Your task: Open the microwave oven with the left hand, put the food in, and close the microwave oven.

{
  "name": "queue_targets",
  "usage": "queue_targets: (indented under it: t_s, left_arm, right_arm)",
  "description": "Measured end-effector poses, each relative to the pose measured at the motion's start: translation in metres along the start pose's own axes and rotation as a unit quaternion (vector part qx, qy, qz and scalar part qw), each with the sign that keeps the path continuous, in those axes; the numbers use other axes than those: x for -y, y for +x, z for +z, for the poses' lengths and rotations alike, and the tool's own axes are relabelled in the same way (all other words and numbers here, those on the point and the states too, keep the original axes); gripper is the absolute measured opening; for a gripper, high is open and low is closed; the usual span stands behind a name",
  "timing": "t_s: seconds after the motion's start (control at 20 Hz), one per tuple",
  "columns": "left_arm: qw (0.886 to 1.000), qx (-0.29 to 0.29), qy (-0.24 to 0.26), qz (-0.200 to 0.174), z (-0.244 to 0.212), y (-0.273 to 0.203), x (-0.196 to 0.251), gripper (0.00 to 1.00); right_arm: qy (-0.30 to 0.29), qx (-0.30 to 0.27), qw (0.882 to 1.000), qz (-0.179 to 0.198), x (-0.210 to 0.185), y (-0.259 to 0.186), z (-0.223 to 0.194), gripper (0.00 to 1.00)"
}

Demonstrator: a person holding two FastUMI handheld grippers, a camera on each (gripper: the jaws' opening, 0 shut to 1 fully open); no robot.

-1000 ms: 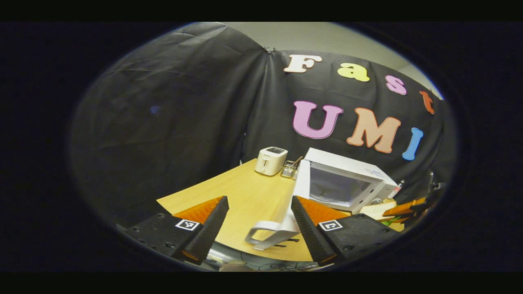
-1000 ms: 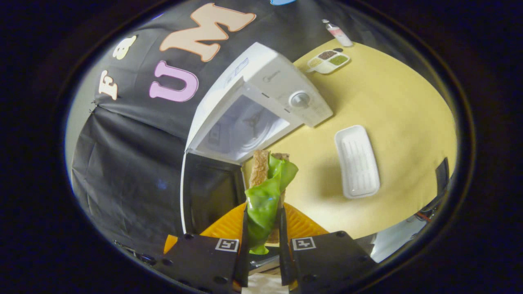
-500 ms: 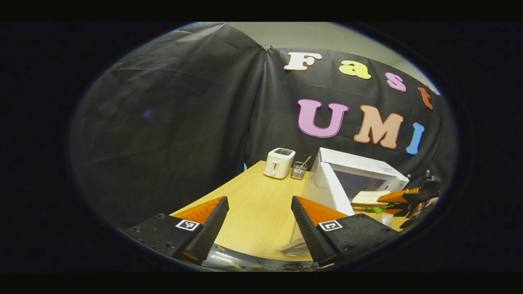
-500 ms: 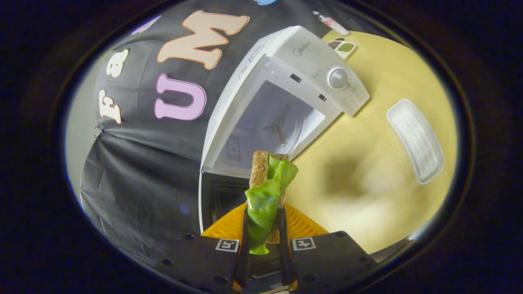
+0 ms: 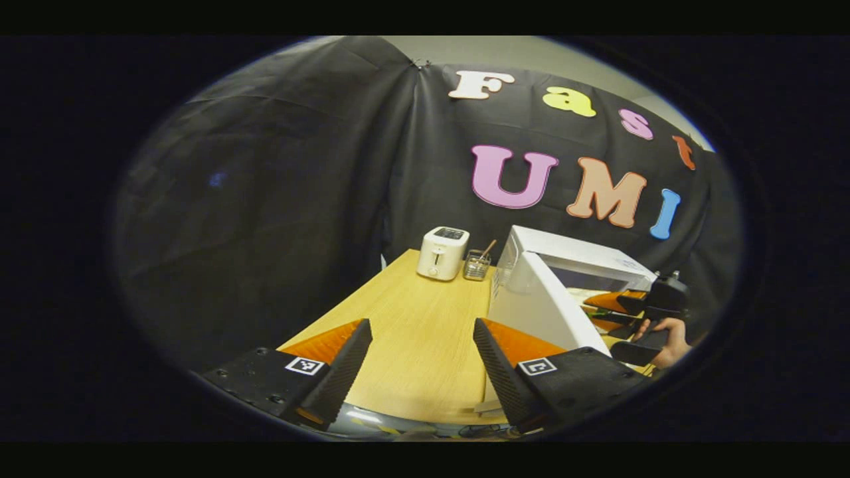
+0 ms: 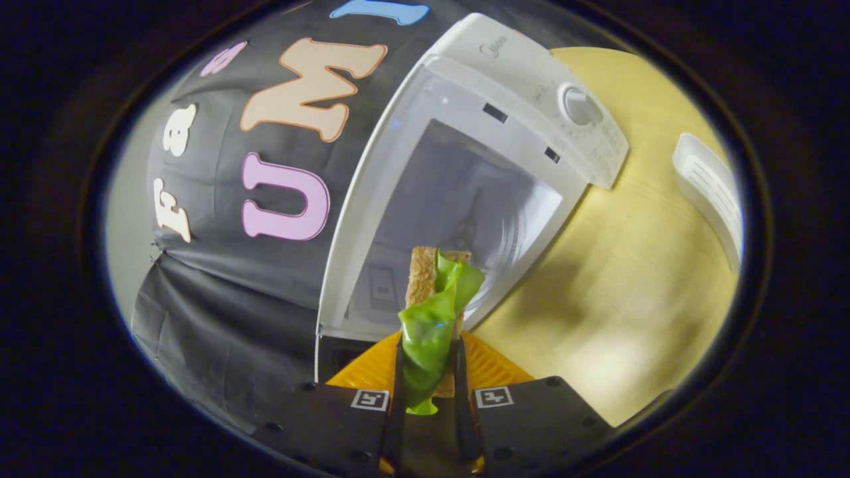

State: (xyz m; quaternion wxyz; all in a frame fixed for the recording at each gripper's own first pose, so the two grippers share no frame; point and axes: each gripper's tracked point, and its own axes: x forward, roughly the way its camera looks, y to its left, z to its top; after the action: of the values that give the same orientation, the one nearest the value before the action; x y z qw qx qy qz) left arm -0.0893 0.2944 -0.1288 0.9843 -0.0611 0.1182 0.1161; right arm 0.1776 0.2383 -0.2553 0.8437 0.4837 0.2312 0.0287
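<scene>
Holding the sandwich [image 6: 435,302] upright between both fingers, my right gripper [image 6: 430,398] was clamped tight on it, green lettuce hanging out along the near edge. Straight ahead of that gripper stood the microwave oven [image 6: 531,86], its door [image 5: 544,312] swung open, the sandwich's tip at the mouth of the pale cavity. Off to the gripper's right a white tray [image 6: 714,192] lay on the wooden table [image 6: 637,299]. My left gripper [image 5: 422,362] hung over the table with its fingers spread wide apart and nothing between them. Beyond it, ahead and to the right, I could see the door edge-on, and past it my right hand [image 5: 667,335]. Farther ahead sat a toaster [image 5: 441,252] with a small wire holder [image 5: 475,265] just beside it.
</scene>
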Motion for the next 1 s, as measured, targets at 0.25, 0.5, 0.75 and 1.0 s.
queue_targets:
  t_s: [0.25,0.5,0.75,1.0]
  left_arm:
    - [1.0,-0.027,0.006,-0.006,-0.019,0.006,-0.01,0.9]
    - [0.998,-0.055,0.007,-0.009,-0.036,0.003,-0.015,0.9]
    - [0.996,-0.085,0.0,-0.006,-0.052,0.002,-0.016,0.91]
    - [0.996,-0.084,0.006,-0.003,-0.052,0.003,-0.015,0.87]
  right_arm:
    - [-0.048,0.035,0.998,-0.021,0.008,0.044,0.001,0.33]
    - [-0.048,0.08,0.995,-0.044,0.016,0.079,0.021,0.32]
    - [-0.07,0.116,0.989,-0.062,0.022,0.099,0.046,0.32]
    - [-0.1,0.14,0.98,-0.095,0.029,0.099,0.056,0.4]
